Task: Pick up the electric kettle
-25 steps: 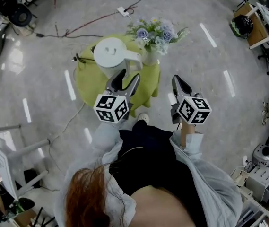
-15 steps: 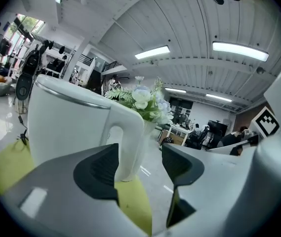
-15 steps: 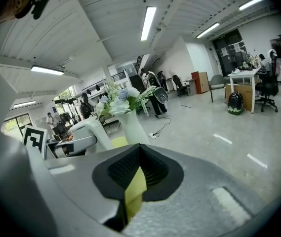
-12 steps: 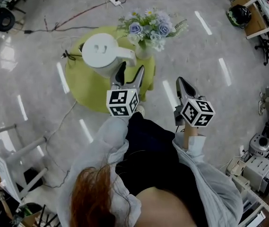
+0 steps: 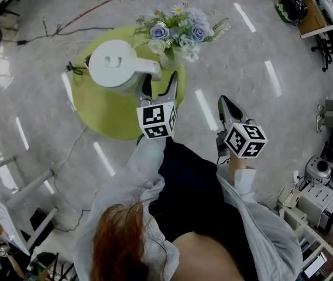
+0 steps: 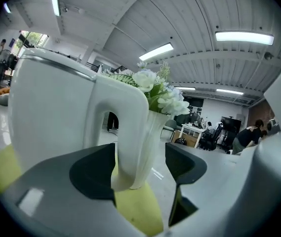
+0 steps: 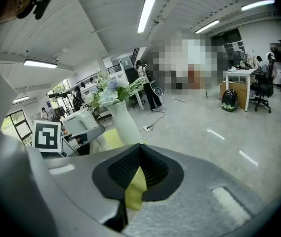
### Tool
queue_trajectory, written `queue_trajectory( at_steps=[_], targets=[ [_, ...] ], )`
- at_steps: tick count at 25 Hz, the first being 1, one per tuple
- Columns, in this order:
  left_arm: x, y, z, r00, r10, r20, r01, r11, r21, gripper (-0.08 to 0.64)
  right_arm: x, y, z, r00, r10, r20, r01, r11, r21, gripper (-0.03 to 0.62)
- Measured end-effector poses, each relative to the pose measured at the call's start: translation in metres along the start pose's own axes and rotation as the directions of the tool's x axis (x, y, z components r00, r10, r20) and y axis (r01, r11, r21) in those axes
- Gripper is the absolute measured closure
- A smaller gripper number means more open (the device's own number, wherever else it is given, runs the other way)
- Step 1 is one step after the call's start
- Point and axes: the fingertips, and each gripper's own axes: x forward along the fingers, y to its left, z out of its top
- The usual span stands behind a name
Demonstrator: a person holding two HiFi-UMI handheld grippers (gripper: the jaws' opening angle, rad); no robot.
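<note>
**Head view.** The electric kettle (image 5: 112,64), white, stood upright on a round yellow-green worktop (image 5: 99,113), with its handle (image 5: 153,69) turned toward the person. A white vase (image 5: 169,59) of pale blue and white flowers (image 5: 181,33) stood on the same worktop, just beside the handle. The left gripper (image 5: 161,82) reached over the worktop's near edge, one jaw on each side of the handle. The right gripper (image 5: 223,102) was held over the bare floor (image 5: 254,57), well apart from the kettle, with its jaws together. Cables (image 5: 75,27) lay on the floor beyond the worktop.

**Left gripper view.** The jaws stood wide and were opening. The kettle's handle rose between the two dark pads (image 6: 92,171), nearer the left one. Clear space showed between the handle and the right pad, and no squeeze on the handle was seen. The kettle body filled the left of the view. The vase and flowers appeared directly behind the handle, and the yellow-green worktop showed low between the jaws.

**Right gripper view.** The jaws were closed against each other and held nothing. Only a sliver of yellow-green worktop showed through the notch between the pads. The left gripper's marker cube (image 7: 47,135), the kettle and the vase were seen to the left, at a distance.
</note>
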Motion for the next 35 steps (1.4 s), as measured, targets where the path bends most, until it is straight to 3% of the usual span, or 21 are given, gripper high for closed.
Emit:
queue_trajectory(
  at_steps=[4, 9, 14, 16, 26, 35],
  targets=[
    [0.012, 0.002, 0.006, 1.0, 0.016, 0.016, -0.016, 0.999, -0.028, 0.261, 0.003, -0.005, 0.002, 1.0, -0.002, -0.008, 0.002, 1.0, -0.006, 0.591],
    [0.018, 0.005, 0.008, 0.998, 0.06, 0.01, -0.06, 0.998, -0.004, 0.277, 0.004, -0.008, 0.006, 1.0, -0.001, -0.007, 0.001, 1.0, -0.003, 0.591],
    [0.016, 0.02, 0.005, 0.987, 0.161, -0.013, -0.16, 0.986, 0.048, 0.43, 0.008, -0.009, 0.003, 1.0, 0.005, -0.013, -0.005, 1.0, 0.006, 0.591],
    [0.013, 0.022, 0.005, 0.986, 0.166, -0.014, -0.165, 0.985, 0.056, 0.419, 0.009, -0.008, 0.001, 1.0, 0.011, -0.013, -0.011, 1.0, 0.007, 0.591],
    [0.0, 0.017, -0.003, 0.995, 0.057, -0.082, -0.048, 0.994, 0.102, 0.416, 0.009, 0.004, 0.002, 0.999, 0.034, 0.022, -0.034, 0.999, 0.005, 0.591],
    [-0.026, 0.018, -0.003, 0.987, -0.089, -0.131, 0.108, 0.983, 0.146, 0.411, 0.003, 0.021, 0.003, 0.997, 0.045, 0.055, -0.045, 0.999, 0.004, 0.591]
  ],
)
